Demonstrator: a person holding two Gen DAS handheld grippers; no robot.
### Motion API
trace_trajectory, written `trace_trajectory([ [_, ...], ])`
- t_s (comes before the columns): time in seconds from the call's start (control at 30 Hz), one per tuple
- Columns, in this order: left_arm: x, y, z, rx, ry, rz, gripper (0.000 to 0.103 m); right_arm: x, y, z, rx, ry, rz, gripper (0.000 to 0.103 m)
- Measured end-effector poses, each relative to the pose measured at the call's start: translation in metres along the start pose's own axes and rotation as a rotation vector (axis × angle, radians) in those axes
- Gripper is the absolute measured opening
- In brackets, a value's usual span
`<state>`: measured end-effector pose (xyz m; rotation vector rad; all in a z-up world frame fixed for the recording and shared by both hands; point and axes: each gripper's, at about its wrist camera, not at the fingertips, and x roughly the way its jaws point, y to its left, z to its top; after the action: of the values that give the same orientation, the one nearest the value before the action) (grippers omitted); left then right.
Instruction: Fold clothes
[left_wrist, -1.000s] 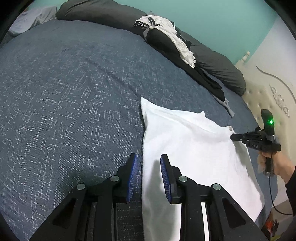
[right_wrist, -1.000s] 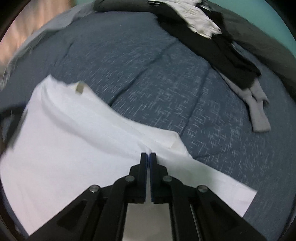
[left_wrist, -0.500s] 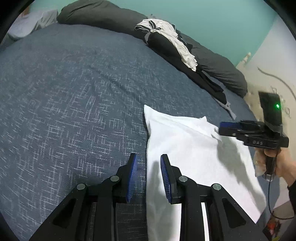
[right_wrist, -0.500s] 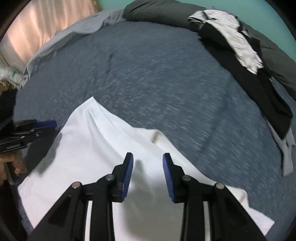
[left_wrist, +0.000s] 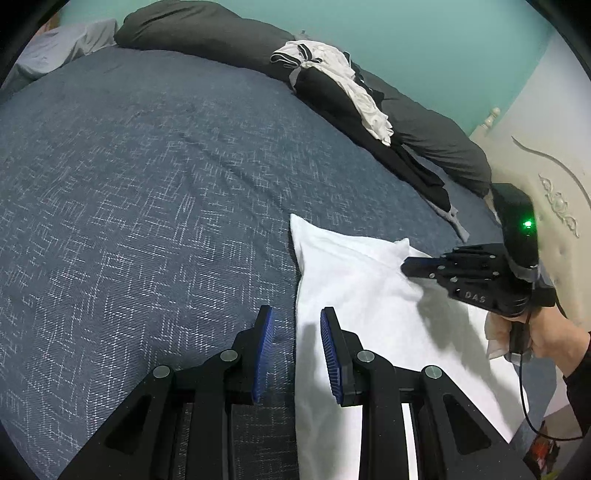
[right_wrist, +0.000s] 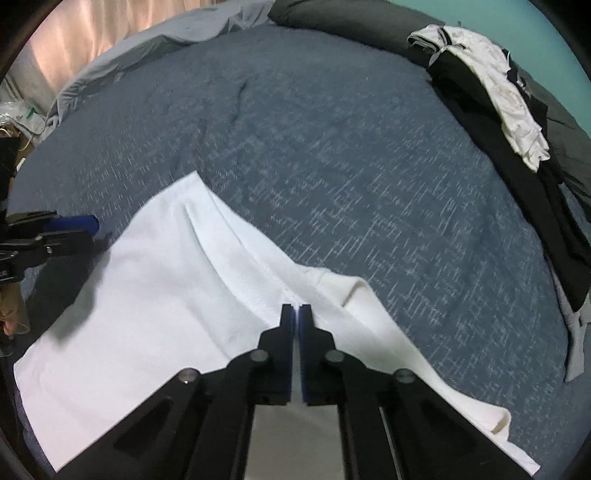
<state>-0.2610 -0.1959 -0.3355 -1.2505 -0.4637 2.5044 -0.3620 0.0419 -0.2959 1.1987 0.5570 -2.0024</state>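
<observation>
A white garment (left_wrist: 369, 295) lies partly folded on the blue bedspread (left_wrist: 147, 184). My left gripper (left_wrist: 293, 314) is open and hovers over the garment's left edge with nothing between its blue pads. In the right wrist view my right gripper (right_wrist: 295, 308) is shut on a raised seam fold of the white garment (right_wrist: 147, 295). The left wrist view shows the right gripper (left_wrist: 406, 264) with its tip at the garment's far edge, held by a hand (left_wrist: 554, 339). The left gripper (right_wrist: 85, 230) shows at the left edge of the right wrist view.
A pile of black and white clothes (left_wrist: 332, 85) lies along dark pillows (left_wrist: 203, 33) at the far side of the bed. A cream headboard (left_wrist: 554, 184) stands at the right. A grey sheet (right_wrist: 147, 48) and a curtain (right_wrist: 92, 29) are at the back left.
My right gripper was shut a second ago, opened half a second ago, and is now shut on the garment's seam fold. The left gripper stayed open over the left edge.
</observation>
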Motion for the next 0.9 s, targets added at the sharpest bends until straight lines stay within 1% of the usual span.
trace_trajectory([
  [0.2,-0.001,0.000,0.000,-0.001,-0.002,0.000,0.028,-0.017,-0.010,0.006,0.028,-0.069,-0.007,0.002],
  [0.5,0.000,-0.001,0.000,0.004,0.002,0.002,0.028,-0.012,-0.030,0.005,0.126,-0.054,0.033,0.003],
  [0.57,0.001,0.001,0.000,-0.002,0.004,0.002,0.029,-0.024,-0.045,0.000,0.169,-0.083,0.033,0.003],
  [0.67,0.002,0.003,0.002,-0.015,0.007,-0.007,0.037,-0.052,-0.085,-0.015,0.273,-0.123,0.003,0.005],
  [0.73,0.002,0.003,0.004,-0.021,0.003,-0.018,0.037,-0.069,-0.112,-0.032,0.334,-0.133,-0.045,0.009],
  [0.77,0.002,0.002,0.006,-0.021,0.001,-0.021,0.037,-0.078,-0.127,-0.043,0.366,-0.132,-0.070,0.013],
  [0.8,0.002,0.001,0.008,-0.019,0.000,-0.020,0.037,-0.087,-0.141,-0.055,0.398,-0.128,-0.087,0.015],
  [0.9,0.004,0.000,0.012,-0.026,0.000,-0.022,0.037,-0.104,-0.170,-0.089,0.462,-0.114,-0.107,0.017],
])
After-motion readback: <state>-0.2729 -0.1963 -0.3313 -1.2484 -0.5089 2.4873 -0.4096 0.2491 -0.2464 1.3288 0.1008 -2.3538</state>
